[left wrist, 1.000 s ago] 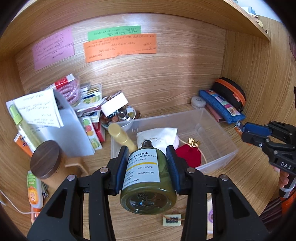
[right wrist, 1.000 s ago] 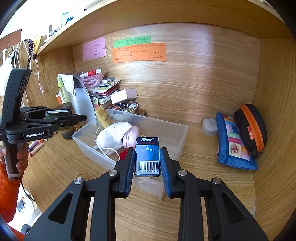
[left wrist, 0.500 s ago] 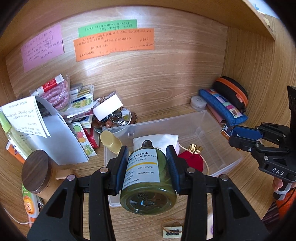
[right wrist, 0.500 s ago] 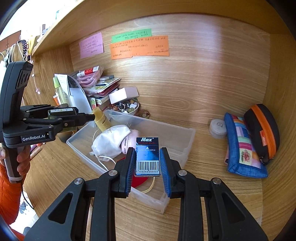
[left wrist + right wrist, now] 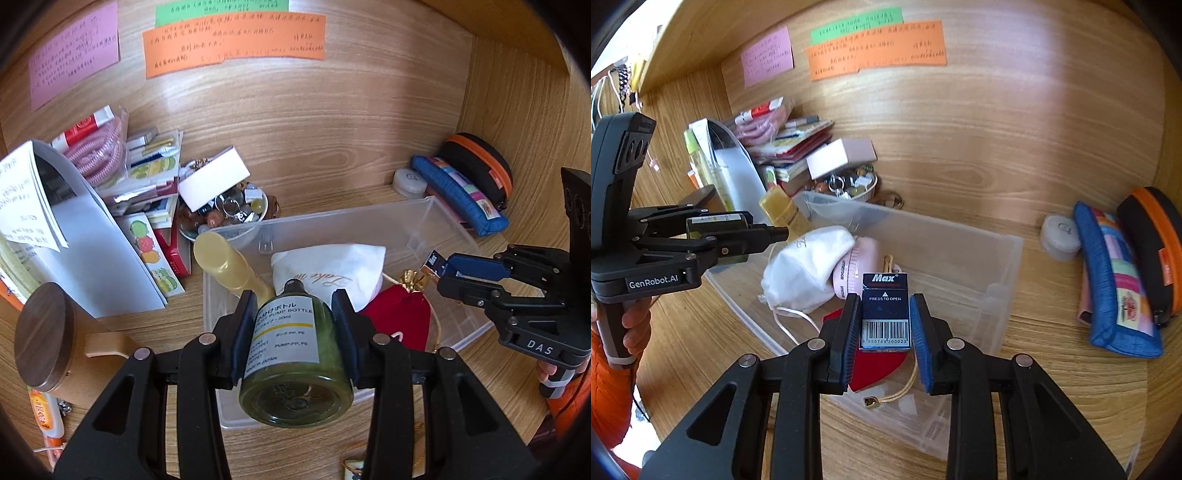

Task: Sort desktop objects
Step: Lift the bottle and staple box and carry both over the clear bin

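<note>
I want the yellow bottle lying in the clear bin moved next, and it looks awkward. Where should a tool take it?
Grip the yellow bottle across its round body just below the cap end, coming from above. It leans tilted on the clear bin with that end raised over the rim, so it is exposed; its lower end is hidden behind the green pump bottle.

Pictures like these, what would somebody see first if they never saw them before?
First the green pump bottle, pinched in the left tool right up front, above the near end of the clear plastic bin. Next the small blue Max box, clamped in the right tool over the same bin. Then the bright orange note stuck on the wooden back wall.
</note>
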Demonstrator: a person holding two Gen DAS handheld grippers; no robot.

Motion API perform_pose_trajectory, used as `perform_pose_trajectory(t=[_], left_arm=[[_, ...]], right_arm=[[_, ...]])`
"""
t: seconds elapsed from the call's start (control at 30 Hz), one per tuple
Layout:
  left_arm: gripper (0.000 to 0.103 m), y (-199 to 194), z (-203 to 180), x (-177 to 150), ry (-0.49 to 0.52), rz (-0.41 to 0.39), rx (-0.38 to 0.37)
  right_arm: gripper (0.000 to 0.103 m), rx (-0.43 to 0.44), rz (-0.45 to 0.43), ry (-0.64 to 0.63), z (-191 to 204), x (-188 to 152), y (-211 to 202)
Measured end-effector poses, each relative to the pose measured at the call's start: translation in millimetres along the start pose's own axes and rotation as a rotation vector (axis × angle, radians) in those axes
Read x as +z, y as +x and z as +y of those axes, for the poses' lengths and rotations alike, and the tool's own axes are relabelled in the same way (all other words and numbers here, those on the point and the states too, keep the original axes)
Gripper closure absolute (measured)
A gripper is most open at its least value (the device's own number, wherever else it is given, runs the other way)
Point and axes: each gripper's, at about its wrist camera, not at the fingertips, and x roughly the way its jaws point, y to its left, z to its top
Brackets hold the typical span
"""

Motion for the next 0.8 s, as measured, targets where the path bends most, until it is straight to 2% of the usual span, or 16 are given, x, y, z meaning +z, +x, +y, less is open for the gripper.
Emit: perform_pose_trajectory(t=[0.23,0.53,0.8], left_arm=[[0.062,18,3,-2,-0.006,0.033,-0.018],[0.062,33,4,-4,-0.002,0.06,-0.025],[0.062,40,3,-7,0.004,0.076,-0.025]], right_arm=[[0.078,-0.003,0.032,0.002,-4,0,16],[0.078,-0.027,0.042,-0.046,2,3,27],[0.078,-0.027,0.088,-0.089,13,3,38]])
